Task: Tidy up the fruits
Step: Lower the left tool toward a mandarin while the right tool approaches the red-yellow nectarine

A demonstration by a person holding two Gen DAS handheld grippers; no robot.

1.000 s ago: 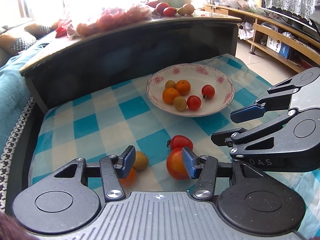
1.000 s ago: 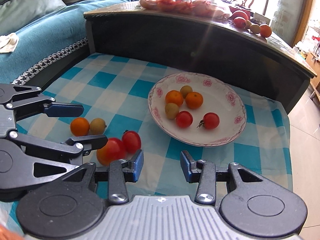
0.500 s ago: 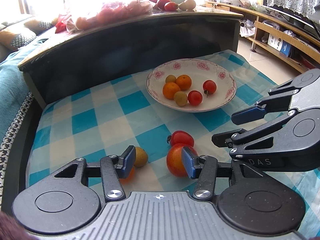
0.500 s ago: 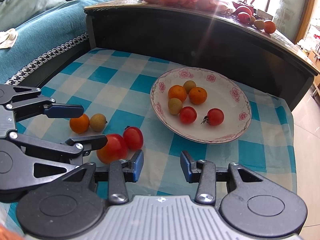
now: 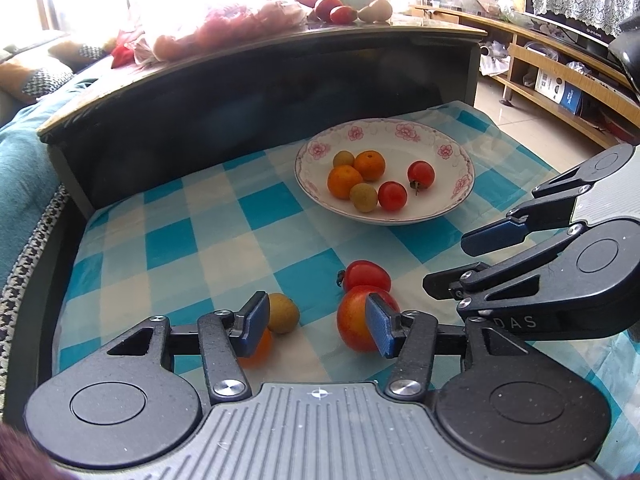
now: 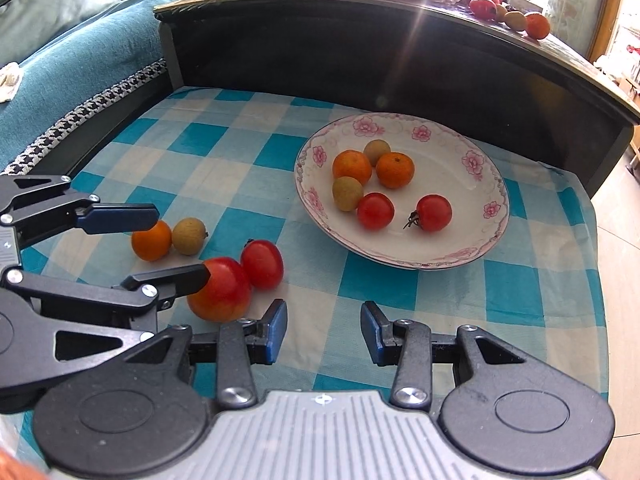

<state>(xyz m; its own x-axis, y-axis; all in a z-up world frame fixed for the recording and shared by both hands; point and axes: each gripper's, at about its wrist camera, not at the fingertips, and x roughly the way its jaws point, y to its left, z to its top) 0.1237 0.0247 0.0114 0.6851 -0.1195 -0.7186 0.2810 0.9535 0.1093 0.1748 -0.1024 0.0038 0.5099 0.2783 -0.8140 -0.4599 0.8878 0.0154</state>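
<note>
A white floral plate (image 5: 448,142) (image 6: 484,236) holds two oranges, two brownish longans and two small tomatoes. On the checked cloth lie a large tomato (image 5: 354,326) (image 6: 220,290), a smaller tomato (image 5: 366,274) (image 6: 262,264), a longan (image 5: 283,313) (image 6: 189,236) and an orange (image 5: 258,346) (image 6: 151,240). My left gripper (image 5: 318,322) (image 6: 158,246) is open just above these loose fruits, its right pad in front of the large tomato. My right gripper (image 6: 324,332) (image 5: 468,260) is open and empty over the cloth, right of the tomatoes.
A dark curved cabinet wall (image 5: 260,92) rises behind the cloth; its top carries bagged and loose fruit (image 5: 340,10). A teal-covered sofa (image 6: 80,52) lies to the left. Wooden shelving (image 5: 560,92) and tiled floor are to the right.
Both grippers have drawn back and lifted slightly; the plate and loose fruits sit a little farther away in view. Both stay open. No fruit has moved.
</note>
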